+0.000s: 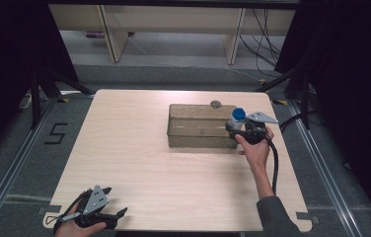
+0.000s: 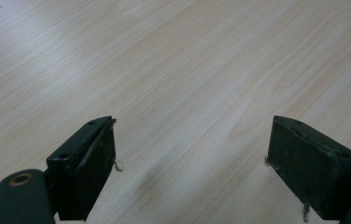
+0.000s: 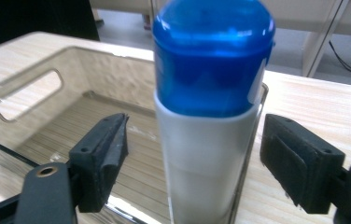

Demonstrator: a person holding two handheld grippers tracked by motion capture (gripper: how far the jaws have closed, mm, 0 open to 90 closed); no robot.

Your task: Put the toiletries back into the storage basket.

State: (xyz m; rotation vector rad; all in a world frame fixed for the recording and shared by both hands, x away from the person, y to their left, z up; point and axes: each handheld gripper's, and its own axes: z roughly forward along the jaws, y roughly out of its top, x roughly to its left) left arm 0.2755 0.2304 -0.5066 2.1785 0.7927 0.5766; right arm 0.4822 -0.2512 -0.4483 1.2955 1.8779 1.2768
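Nearest the camera in the high view, at the worktop's (image 1: 139, 163) front left corner, the left hand-held gripper (image 1: 114, 202) rests in a hand, its jaws spread wide with only bare wood between them, as the left gripper view confirms (image 2: 192, 163). Farther right, near the far edge, stands a clear plastic bin (image 1: 201, 126) with a handle slot in its end wall. At the bin's right end, just inside its wall, stands an upright white bottle with a blue cap (image 1: 237, 117). The right hand-held gripper (image 1: 233, 129) sits around it: in the right gripper view its jaws (image 3: 194, 161) flank the bottle (image 3: 208, 140) with a gap on each side, pads off it.
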